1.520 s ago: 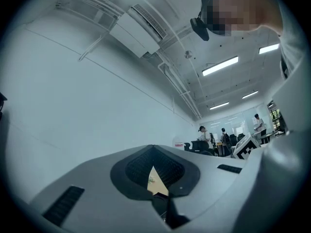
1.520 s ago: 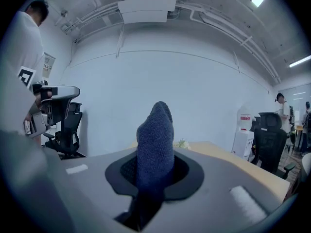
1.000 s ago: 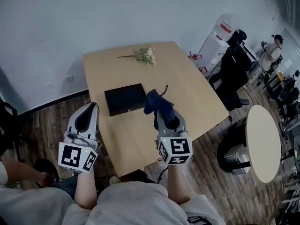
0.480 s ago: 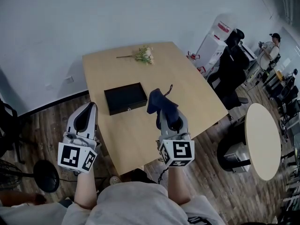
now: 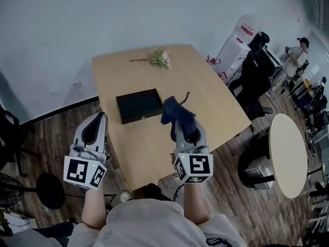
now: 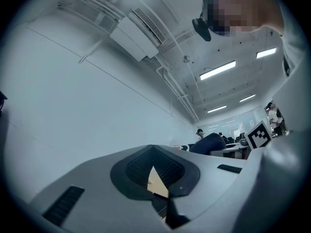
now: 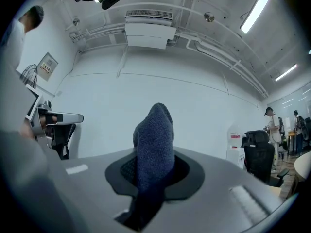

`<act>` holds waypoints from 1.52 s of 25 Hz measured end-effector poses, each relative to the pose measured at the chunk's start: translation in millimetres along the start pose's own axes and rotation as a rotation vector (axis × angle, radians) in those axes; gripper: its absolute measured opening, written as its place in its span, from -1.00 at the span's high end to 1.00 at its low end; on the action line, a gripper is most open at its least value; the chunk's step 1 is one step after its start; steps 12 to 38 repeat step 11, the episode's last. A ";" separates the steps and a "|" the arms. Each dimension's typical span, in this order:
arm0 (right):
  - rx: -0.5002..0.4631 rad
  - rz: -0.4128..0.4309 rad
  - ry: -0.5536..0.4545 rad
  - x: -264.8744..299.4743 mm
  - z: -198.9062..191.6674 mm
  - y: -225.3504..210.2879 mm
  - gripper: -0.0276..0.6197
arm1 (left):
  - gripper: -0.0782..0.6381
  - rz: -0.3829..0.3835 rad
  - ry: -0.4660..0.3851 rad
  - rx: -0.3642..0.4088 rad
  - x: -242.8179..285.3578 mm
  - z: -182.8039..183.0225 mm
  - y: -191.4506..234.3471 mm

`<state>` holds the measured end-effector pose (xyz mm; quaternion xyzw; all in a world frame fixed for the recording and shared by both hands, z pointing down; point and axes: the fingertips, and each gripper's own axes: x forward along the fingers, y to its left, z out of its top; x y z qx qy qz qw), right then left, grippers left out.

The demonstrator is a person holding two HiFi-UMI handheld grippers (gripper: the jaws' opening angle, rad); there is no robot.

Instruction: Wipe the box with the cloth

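Note:
A flat black box (image 5: 139, 105) lies on the light wooden table (image 5: 205, 99), lid closed. My right gripper (image 5: 180, 118) is shut on a dark blue cloth (image 5: 172, 110), held above the table just right of the box; in the right gripper view the cloth (image 7: 154, 144) stands up between the jaws. My left gripper (image 5: 97, 122) hangs off the table's left edge, over the floor, jaws together with nothing between them. In the left gripper view the left gripper (image 6: 156, 171) shows only a thin gap.
A sprig of pale flowers (image 5: 158, 59) lies at the table's far side. Black office chairs (image 5: 257, 68) and a round white table (image 5: 288, 156) stand to the right. A person (image 5: 298, 53) is at the far right. Dark wood floor surrounds the table.
My right gripper with the cloth has shifted slightly right and nearer to me. A person's arm at the lower left has left the view. The left gripper has stayed put.

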<state>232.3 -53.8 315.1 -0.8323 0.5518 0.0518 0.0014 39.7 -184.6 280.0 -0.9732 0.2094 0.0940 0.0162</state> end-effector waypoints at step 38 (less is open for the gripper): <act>0.020 0.005 -0.005 7.1 -0.3 5.9 0.70 | 0.76 0.004 -0.005 -0.017 3.6 -3.9 9.3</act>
